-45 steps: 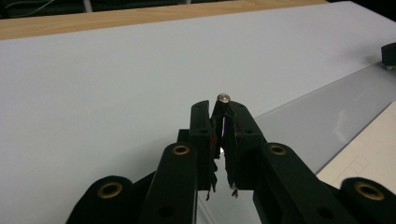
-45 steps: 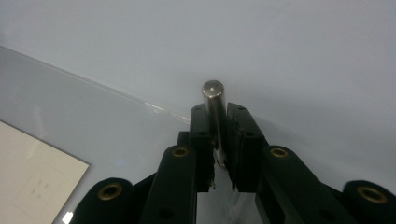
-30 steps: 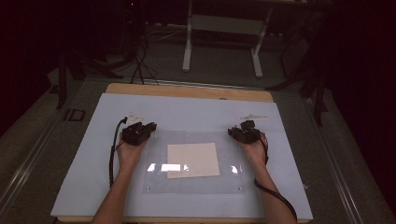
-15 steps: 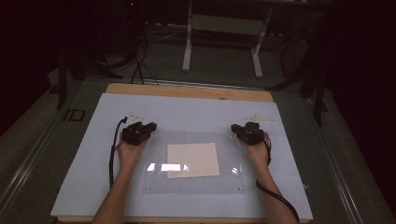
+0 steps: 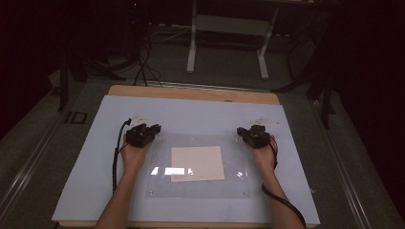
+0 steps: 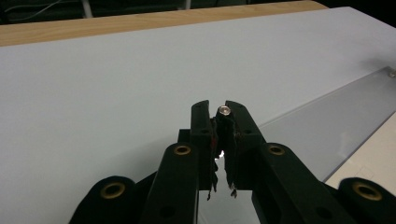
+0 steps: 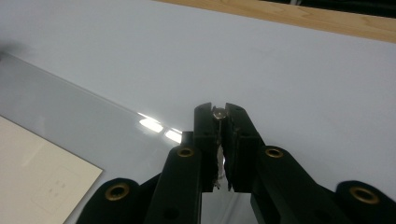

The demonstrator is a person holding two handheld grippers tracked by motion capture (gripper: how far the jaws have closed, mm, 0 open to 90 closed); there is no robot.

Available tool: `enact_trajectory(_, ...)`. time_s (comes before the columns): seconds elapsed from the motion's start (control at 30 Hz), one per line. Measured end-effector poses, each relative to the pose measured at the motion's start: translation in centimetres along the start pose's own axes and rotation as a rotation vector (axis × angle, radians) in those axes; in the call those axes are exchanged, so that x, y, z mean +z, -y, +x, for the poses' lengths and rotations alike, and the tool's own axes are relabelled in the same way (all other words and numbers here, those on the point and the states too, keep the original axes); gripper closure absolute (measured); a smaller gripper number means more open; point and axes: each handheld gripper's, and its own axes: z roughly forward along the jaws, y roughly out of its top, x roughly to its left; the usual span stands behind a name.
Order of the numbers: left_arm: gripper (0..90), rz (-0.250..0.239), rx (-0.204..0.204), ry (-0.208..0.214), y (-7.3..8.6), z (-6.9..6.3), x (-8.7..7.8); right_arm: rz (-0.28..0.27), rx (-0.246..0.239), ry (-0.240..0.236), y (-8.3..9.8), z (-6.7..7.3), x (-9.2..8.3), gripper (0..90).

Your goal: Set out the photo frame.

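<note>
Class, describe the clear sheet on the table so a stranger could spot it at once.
On the pale blue mat lies a clear plastic sheet, nearest the person. A cream paper lies at its middle; unlike the paper, it is see-through, glinting, with small studs at its corners.

No legible text; faint marks on paper sheet (image 5: 197,163) too small to read.

Pale blue mat (image 5: 191,114) on wooden table (image 5: 191,92); metal frame (image 5: 229,28) beyond.
</note>
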Motion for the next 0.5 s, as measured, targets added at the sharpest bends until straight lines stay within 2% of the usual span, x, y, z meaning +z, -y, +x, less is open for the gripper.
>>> enact_trajectory(0.1,82.8,0.002,0.012,-0.009,-0.02,-0.11,0.00,-0.009,0.014,-0.009,0.16,-0.13,-0.01,84.4)
enact_trajectory(0.2,84.4,0.005,0.047,-0.029,-0.13,-0.42,0.06,-0.007,0.035,-0.009,0.16,-0.11,-0.04,84.2)
enact_trajectory(0.5,84.3,-0.008,0.023,0.009,0.04,0.13,0.19,0.018,0.042,-0.005,0.00,-0.06,-0.23,84.2)
